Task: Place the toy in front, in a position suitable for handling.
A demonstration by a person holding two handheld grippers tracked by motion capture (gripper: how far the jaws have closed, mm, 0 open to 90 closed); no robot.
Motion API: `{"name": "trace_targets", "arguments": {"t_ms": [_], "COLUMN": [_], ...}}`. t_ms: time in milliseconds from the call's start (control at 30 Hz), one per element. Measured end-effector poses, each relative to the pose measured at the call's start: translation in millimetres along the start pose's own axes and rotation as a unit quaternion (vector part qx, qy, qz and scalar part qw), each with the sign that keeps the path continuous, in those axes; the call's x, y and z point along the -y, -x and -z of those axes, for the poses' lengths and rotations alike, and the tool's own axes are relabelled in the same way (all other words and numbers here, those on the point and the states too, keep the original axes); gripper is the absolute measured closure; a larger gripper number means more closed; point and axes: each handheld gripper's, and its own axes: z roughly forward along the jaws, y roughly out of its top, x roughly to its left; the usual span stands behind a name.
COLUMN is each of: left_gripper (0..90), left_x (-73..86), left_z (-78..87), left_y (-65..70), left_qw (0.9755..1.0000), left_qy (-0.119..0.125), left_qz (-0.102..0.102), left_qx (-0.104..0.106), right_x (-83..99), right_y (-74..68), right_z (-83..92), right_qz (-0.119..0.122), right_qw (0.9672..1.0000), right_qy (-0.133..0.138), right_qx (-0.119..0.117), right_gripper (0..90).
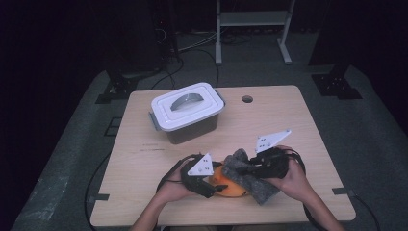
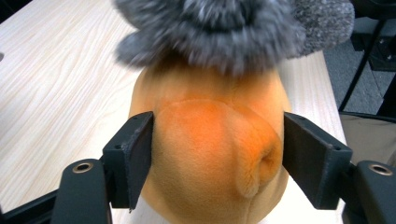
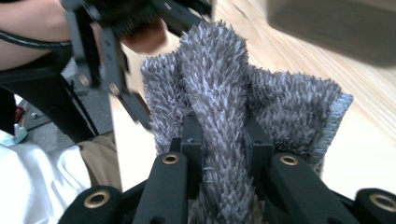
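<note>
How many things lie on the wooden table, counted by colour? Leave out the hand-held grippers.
Orange, round plush toy: 1
Grey, shaggy fabric cloth: 1
White-lidded plastic storage box: 1
Total: 3

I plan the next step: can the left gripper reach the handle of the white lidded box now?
Probably not at once. The left gripper is clamped around the orange plush toy, so it is occupied. The table between it and the white lidded box looks free.
</note>
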Motion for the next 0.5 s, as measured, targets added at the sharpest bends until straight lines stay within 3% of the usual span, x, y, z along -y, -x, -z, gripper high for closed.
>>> {"name": "trace_targets", "arguments": {"t_ms": [133,200,333,500], "left_gripper": [29.5,30.8,31.8,32.6], "left_x": [0.9,-2.3,-6.1,-10.2], "left_z": [-0.8,-2.7,-4.6,-5.1], "left_y": [-3.7,-2.0,1.6,5.1], "left_qw": [0.9998,0.9999,1.0,0.9999], "left_qy": [0.005,0.005,0.003,-0.004], "left_qz": [0.016,0.009,0.0,-0.012], "left_qx": [0.005,0.005,0.002,-0.002], "right_x": [12.0,18.3,10.6,-8.5], "right_y": [8.6,10.7,3.4,-9.3], "right_z": [6.5,11.1,9.9,-0.9], "right_qz": [-0.018,-0.026,-0.01,0.013], "right_qw": [0.9998,0.9996,0.9999,0.9998], "right_qy": [-0.007,-0.005,-0.008,-0.006], "right_qx": [0.01,0.011,0.008,-0.011], "right_gripper": [74.3,74.3,74.4,74.4]}}
